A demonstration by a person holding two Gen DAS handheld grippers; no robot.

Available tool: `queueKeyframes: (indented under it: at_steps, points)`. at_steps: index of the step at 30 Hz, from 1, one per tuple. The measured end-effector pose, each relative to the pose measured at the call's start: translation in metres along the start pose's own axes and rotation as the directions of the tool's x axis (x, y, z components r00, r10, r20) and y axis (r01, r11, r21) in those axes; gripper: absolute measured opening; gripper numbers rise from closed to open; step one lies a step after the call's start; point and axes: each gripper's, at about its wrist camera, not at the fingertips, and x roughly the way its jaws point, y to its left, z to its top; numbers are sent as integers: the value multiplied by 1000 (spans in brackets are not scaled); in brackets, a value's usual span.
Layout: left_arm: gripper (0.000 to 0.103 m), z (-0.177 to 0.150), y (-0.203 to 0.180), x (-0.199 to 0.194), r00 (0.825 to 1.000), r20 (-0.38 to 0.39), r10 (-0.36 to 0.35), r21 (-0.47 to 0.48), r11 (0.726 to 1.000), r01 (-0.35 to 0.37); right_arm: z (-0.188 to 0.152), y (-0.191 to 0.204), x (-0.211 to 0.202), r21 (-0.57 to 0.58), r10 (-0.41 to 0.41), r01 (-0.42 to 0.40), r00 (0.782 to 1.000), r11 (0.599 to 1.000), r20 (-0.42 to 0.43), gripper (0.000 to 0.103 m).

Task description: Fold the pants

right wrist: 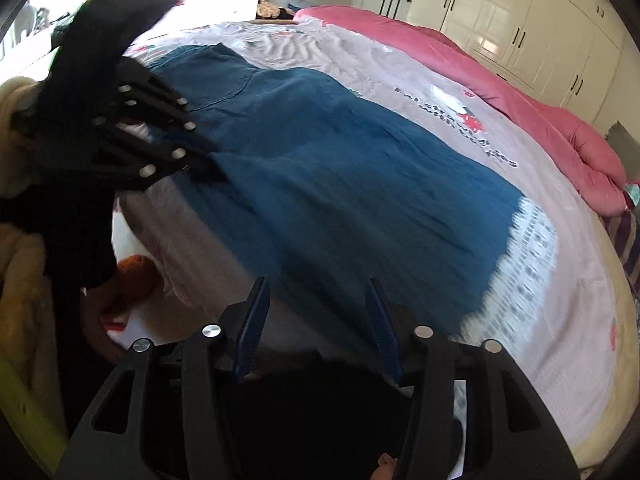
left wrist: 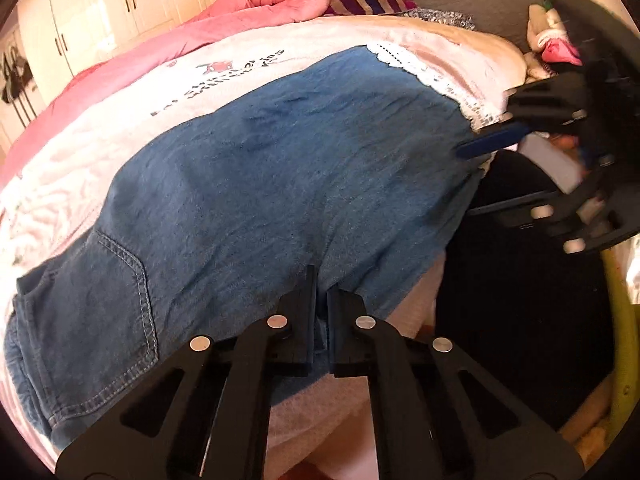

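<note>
Bedsheet (left wrist: 60,184) is covered by pants (left wrist: 260,184) laid flat, long axis waist-to-hem between the grippers; left gripper (left wrist: 320,312) is clamped on denim mid-edge, right gripper (right wrist: 316,312) is held unclenched, probably empty, nearer the lace hem (right wrist: 528,248).

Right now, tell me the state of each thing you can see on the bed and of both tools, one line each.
Blue pants: lying flat along the bed, not yet folded across.
Left gripper: shut on the near edge of the pants.
Right gripper: fingers apart, nothing between them, near the hem end.
Pink quilt: bunched along the far side.
Wardrobe doors: closed.
</note>
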Motion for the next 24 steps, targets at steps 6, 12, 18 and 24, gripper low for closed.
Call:
queueKeyframes:
  at_steps: [6,12,18,24]
  points:
    - [0,-2,-5,-24,1000,16,-8,44,999,7,7,-4,7,15,57,-57,998,998,-16,2]
    - [0,-14,-21,-24,999,-30,-33,95,995,35,-6,-3,2,11,139,-139,990,990,-38,2]
    - [3,-22,-8,-4,994,-80,-72,10,997,73,-9,-2,19,66,177,-171,979,983,-104,8]
    - [39,-22,23,-45,997,19,-71,-107,992,72,3,-23,-28,144,269,-273,962,951,44,41]
